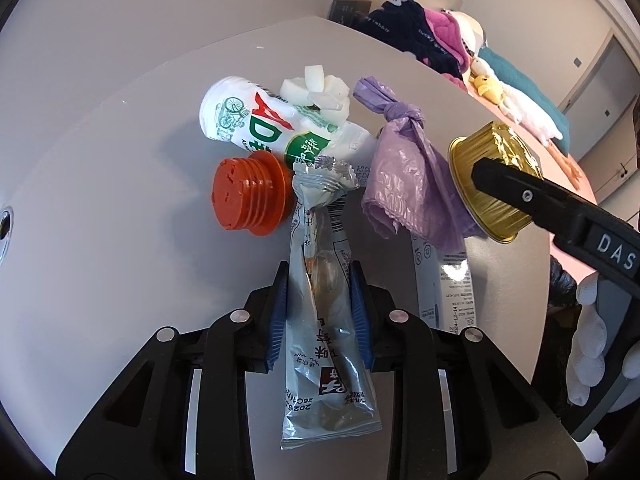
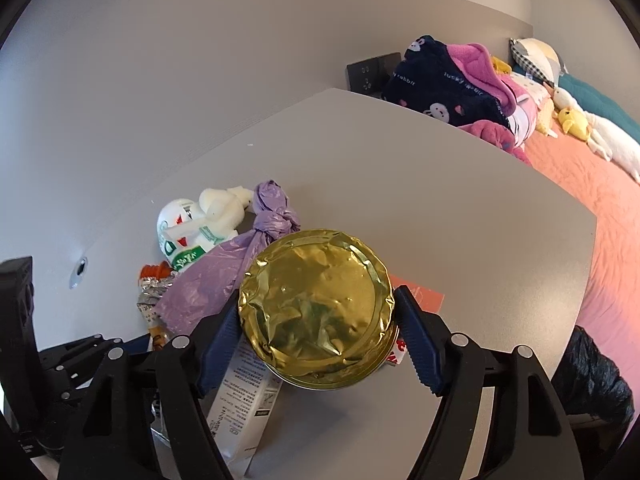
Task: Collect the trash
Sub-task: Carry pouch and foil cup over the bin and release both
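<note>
- One crumpled silvery-grey foil sachet with printed text point(image 1: 326, 344) lies nearest the left wrist camera, lengthwise between the two blue pads of the left gripper point(image 1: 320, 316); the pads press its sides, so the grip is closed on it; its twisted top end points at the other litter.
- One gold foil-lidded round tin point(image 2: 318, 304) fills the right wrist view, sitting between the two blue pads of the right gripper point(image 2: 320, 332); both pads touch its rim, holding it above the grey tabletop point(image 2: 440, 200).
- One knotted lilac plastic bag point(image 1: 404, 184) lies on the table just beside the tin.
- One white plastic bottle with red and green print point(image 1: 264, 120) lies on its side; one orange ribbed screw cap point(image 1: 250, 196) rests just below it, touching the sachet's top.
- One lump of white foam pieces point(image 1: 320, 88) rests against the bottle.
- One white printed carton point(image 2: 244, 404), flattened, lies under the tin.
- One gloved hand point(image 1: 592, 344) holds the right gripper's handle.
- One black bin bag point(image 2: 592, 380) sits at the table's right edge, well apart from the litter.
</note>
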Demonstrator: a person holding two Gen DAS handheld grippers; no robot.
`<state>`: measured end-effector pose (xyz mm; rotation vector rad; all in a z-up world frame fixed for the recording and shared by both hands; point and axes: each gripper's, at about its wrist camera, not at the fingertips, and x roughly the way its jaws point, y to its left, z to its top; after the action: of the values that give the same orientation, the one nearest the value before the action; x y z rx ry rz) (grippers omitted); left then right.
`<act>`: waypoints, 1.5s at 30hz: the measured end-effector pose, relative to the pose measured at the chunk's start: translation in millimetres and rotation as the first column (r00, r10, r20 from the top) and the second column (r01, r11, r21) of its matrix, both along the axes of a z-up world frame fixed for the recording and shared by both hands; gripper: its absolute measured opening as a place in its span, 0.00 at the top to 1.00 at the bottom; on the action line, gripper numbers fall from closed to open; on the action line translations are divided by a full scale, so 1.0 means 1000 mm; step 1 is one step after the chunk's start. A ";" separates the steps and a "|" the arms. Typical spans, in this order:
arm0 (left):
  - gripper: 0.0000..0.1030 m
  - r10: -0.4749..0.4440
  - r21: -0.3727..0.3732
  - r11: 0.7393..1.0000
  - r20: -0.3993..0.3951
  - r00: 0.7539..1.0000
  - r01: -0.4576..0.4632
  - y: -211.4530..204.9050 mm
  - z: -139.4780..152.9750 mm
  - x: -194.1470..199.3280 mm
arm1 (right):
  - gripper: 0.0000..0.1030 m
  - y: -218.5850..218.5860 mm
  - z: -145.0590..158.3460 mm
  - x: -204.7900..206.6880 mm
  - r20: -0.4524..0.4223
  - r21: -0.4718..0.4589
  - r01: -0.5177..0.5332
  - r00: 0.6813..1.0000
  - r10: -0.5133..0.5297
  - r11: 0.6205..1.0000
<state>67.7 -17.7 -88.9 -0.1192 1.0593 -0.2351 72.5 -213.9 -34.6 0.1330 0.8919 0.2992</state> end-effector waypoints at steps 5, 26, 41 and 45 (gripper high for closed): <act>0.72 0.013 -0.028 1.000 0.003 1.000 -0.013 0.004 0.008 -0.007 | 0.27 -0.008 0.015 -0.005 0.003 0.054 -0.006 1.000 0.006 0.999; 0.72 -0.112 -0.103 0.987 0.112 0.987 0.124 -0.042 0.065 -0.036 | 0.27 -0.068 0.065 -0.062 0.079 0.129 0.058 0.994 -0.069 0.990; 0.72 -0.323 -0.104 0.935 0.149 0.935 0.340 -0.127 0.079 -0.039 | 0.27 -0.146 0.077 -0.107 0.112 0.132 0.244 0.959 -0.259 0.961; 0.72 -0.366 -0.112 0.917 0.149 0.919 0.383 -0.148 0.079 -0.036 | 0.27 -0.163 0.078 -0.119 0.113 0.126 0.289 0.946 -0.303 0.949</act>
<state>31.6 -165.5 -10.2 -0.0241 0.9335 -0.6589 -46.3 -376.7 43.0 0.3407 0.7132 0.0729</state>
